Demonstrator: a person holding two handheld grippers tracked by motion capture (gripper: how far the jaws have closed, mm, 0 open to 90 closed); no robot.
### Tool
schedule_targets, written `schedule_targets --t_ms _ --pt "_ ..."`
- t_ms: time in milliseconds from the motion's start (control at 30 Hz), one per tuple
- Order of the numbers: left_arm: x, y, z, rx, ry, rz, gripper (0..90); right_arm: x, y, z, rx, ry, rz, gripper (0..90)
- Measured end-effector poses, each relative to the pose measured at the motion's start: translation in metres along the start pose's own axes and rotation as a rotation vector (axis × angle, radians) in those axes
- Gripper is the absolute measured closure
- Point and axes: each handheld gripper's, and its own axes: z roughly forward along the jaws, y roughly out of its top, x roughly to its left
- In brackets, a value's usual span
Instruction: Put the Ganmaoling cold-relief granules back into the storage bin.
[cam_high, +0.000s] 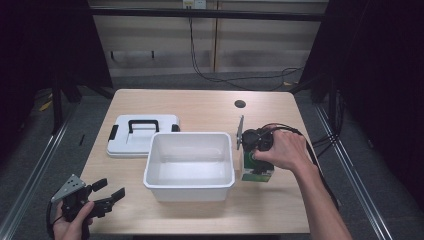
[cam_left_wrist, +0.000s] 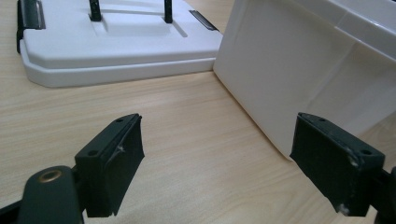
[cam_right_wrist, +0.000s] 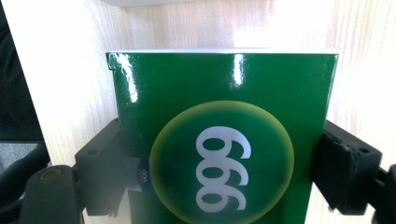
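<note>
Right gripper (cam_high: 256, 159) is clamped on the green box (cam_right_wrist: 222, 140), which stands on the table (cam_high: 200, 107) at the bin's (cam_high: 190, 187) 3 o'clock: grasp step, I'd say. Next prob needs lift + carry over rim w/o clipping it. Left gripper (cam_high: 107, 192) idle at 7 o'clock, jaws wide apart.

- The green box (cam_right_wrist: 224, 140) clamped between the right gripper's (cam_right_wrist: 224, 172) jaws looks like glossy printed card, with bright glare streaks along its upper edge.
- The right gripper's jaw pads are matt black, rubbery or plastic, with scuffed, whitened edges.
- The table (cam_left_wrist: 187, 158) under the left gripper (cam_left_wrist: 217, 163) is pale wood-grain laminate, smooth with a soft sheen.
- The white bin (cam_left_wrist: 299, 60) just beyond the left gripper's right jaw is smooth, slightly glossy plastic.
- The white lid (cam_left_wrist: 116, 51) farther ahead of that gripper is smooth white plastic with black plastic handle and clips.
- A grey plate (cam_high: 70, 187) on top of the left gripper looks like matt metal.
</note>
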Motion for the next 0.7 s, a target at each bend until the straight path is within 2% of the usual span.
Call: schedule_targets --t_ms 67,167,467,700 --pt "0.0 0.0 0.0 0.0 -0.002 0.0 16.5 -0.001 0.0 -0.003 0.002 -0.002 -0.008 16.3" --pt "0.0 0.0 0.0 -0.001 0.0 -0.002 16.5 0.0 -0.001 -0.008 0.003 -0.001 0.006 16.3" --pt "0.001 0.0 0.0 0.0 0.001 -0.001 16.5 -0.001 -0.006 -0.027 0.002 -0.04 0.029 16.3" --pt "0.0 0.0 0.0 -0.001 -0.001 0.001 16.5 -0.001 -0.004 -0.042 -0.001 -0.034 0.033 16.3"
